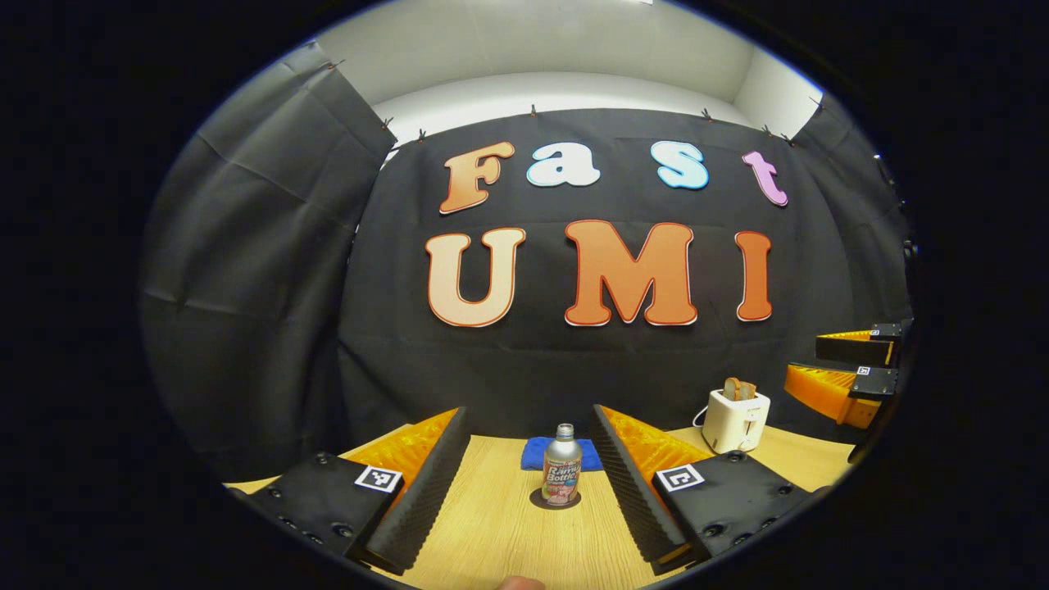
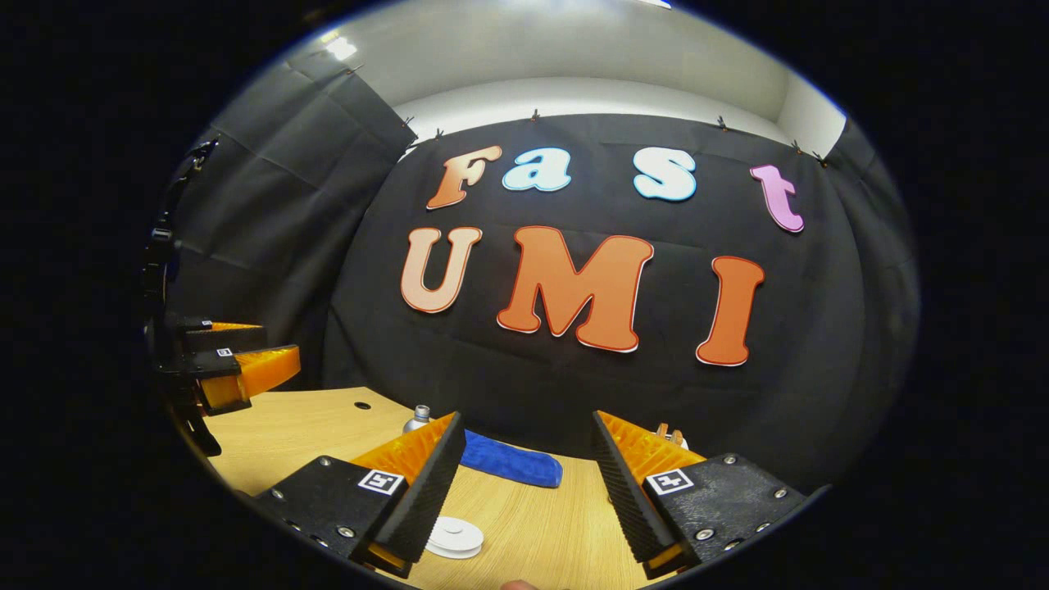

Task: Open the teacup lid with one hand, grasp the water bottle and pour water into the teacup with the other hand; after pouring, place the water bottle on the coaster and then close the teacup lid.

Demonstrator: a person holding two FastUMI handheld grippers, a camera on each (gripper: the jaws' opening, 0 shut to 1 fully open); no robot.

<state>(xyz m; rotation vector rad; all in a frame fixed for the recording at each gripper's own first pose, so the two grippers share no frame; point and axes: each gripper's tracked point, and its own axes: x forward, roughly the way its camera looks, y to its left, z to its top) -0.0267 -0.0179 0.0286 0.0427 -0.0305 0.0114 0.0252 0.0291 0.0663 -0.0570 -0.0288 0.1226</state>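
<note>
In the left gripper view, the left gripper [image 1: 531,483] has its fingers wide apart and holds nothing. Between them, farther off, the water bottle [image 1: 562,473] stands upright on a dark coaster [image 1: 554,501] on the counter [image 1: 492,533]. A blue cloth [image 1: 537,452] lies behind it, and a white toaster [image 1: 736,419] stands to the right. In the right gripper view, the right gripper [image 2: 529,483] is also wide open and empty, with the white teacup lid [image 2: 455,537] on the counter just beside its left finger.

Bright overhead light, glare on white ceiling; sharp centre, strong fisheye bending at edges, perhaps slightly soft.
</note>
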